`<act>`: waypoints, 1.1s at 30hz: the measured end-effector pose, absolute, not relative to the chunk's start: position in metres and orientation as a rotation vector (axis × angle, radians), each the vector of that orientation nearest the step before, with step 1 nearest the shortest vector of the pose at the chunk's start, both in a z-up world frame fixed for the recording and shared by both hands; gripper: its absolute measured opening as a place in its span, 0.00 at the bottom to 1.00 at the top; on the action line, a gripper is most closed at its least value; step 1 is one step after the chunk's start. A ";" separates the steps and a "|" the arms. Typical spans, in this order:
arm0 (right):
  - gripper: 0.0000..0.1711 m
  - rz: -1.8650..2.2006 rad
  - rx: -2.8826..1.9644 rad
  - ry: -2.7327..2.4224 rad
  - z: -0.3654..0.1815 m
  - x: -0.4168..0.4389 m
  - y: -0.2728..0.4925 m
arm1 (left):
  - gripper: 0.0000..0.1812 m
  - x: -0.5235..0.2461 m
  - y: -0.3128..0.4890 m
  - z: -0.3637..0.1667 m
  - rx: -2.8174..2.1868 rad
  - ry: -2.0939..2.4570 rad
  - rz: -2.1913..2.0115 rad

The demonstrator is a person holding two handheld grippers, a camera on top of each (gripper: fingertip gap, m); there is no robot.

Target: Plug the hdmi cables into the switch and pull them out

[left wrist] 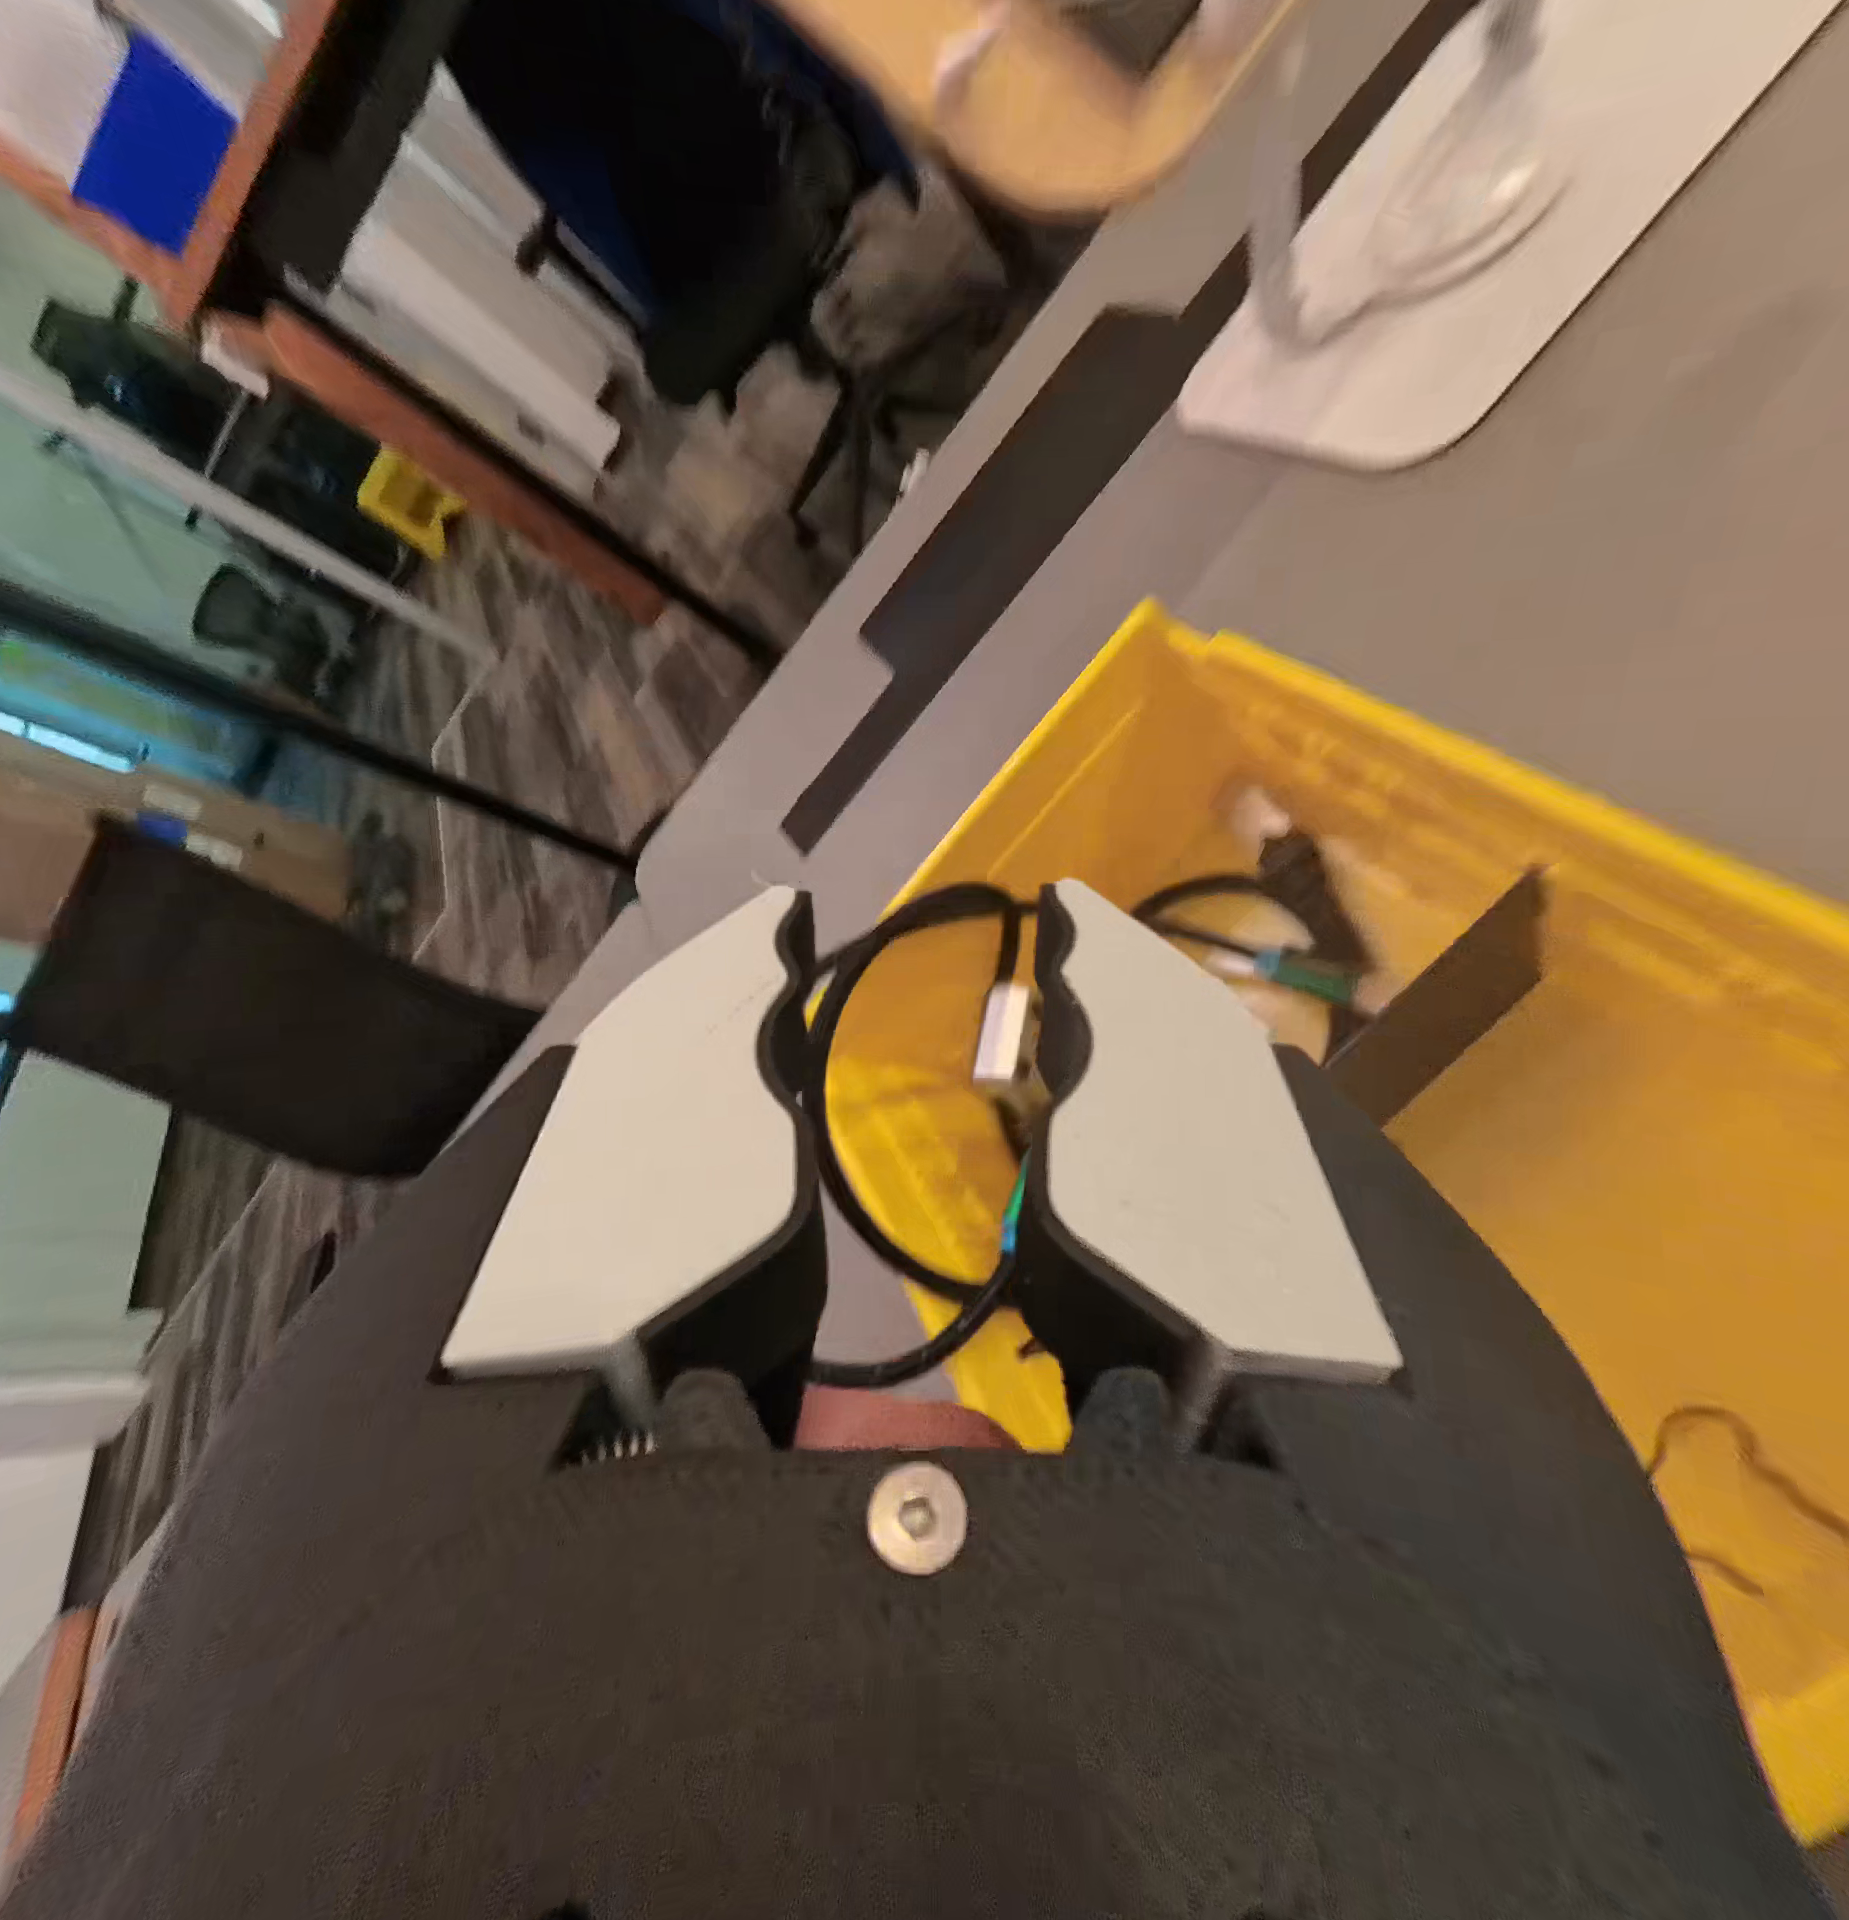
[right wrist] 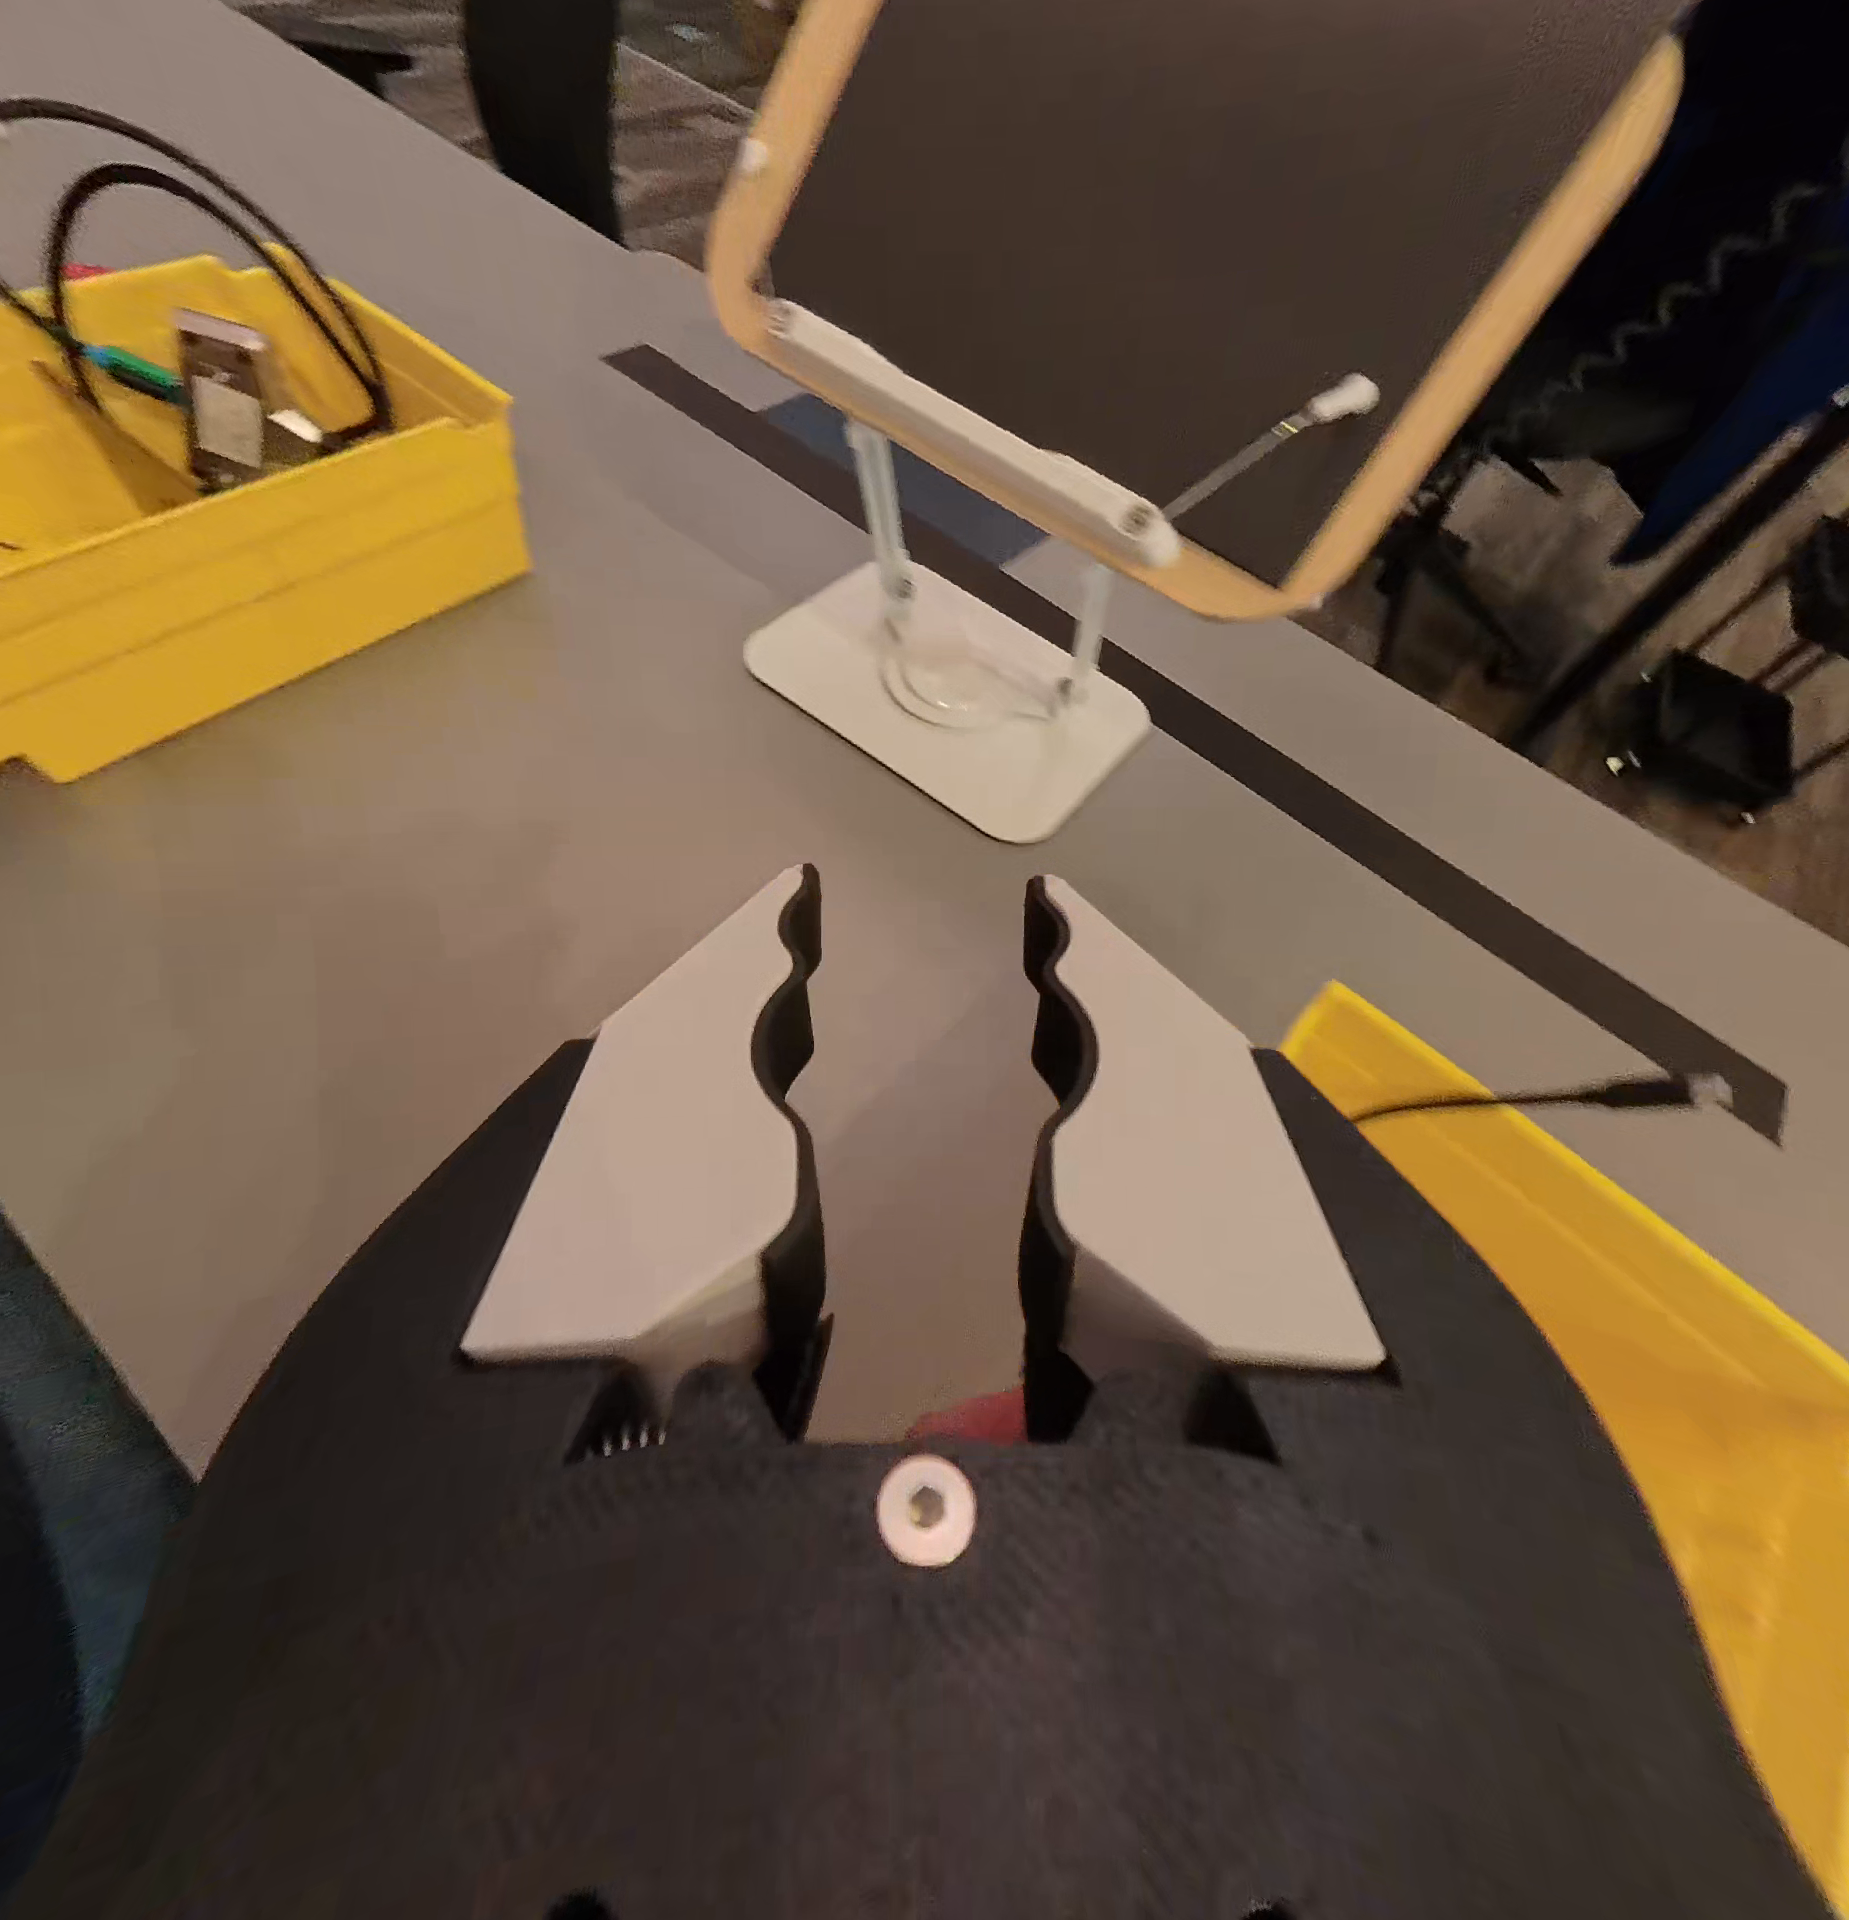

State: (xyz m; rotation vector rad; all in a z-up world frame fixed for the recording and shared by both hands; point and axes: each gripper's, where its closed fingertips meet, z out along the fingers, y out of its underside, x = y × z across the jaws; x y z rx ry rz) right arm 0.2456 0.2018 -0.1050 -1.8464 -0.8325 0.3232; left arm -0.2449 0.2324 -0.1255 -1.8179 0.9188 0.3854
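Note:
A yellow bin (right wrist: 276, 582) stands on the grey table (right wrist: 380, 935) at the left. It holds a small silver switch box (right wrist: 219, 416) and looped black cables (right wrist: 307, 281) that rise above its rim. In the left wrist view my left gripper (left wrist: 920, 914) is open over this yellow bin (left wrist: 1522, 1299). A black cable loop (left wrist: 832, 1091) and a silver plug (left wrist: 1006, 1039) show between its fingers, the plug close to the right finger; I cannot tell if they touch. My right gripper (right wrist: 920, 894) is open and empty, low over the bare table.
A wood-framed dark panel (right wrist: 1211, 260) tilts on a white stand (right wrist: 1003, 769) behind my right gripper. A black tape strip (right wrist: 1315, 800) runs along the table's far side. A second yellow bin (right wrist: 1626, 1351) lies at the right with a black cable end (right wrist: 1626, 1093) beyond it. Chairs stand past the table edge. My right fingertips sit around 50 cm from my left ones.

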 end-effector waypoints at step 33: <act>0.22 0.574 -1.733 -1.214 -0.150 0.080 0.143 | 0.11 -0.283 0.266 -0.248 -2.259 1.014 0.487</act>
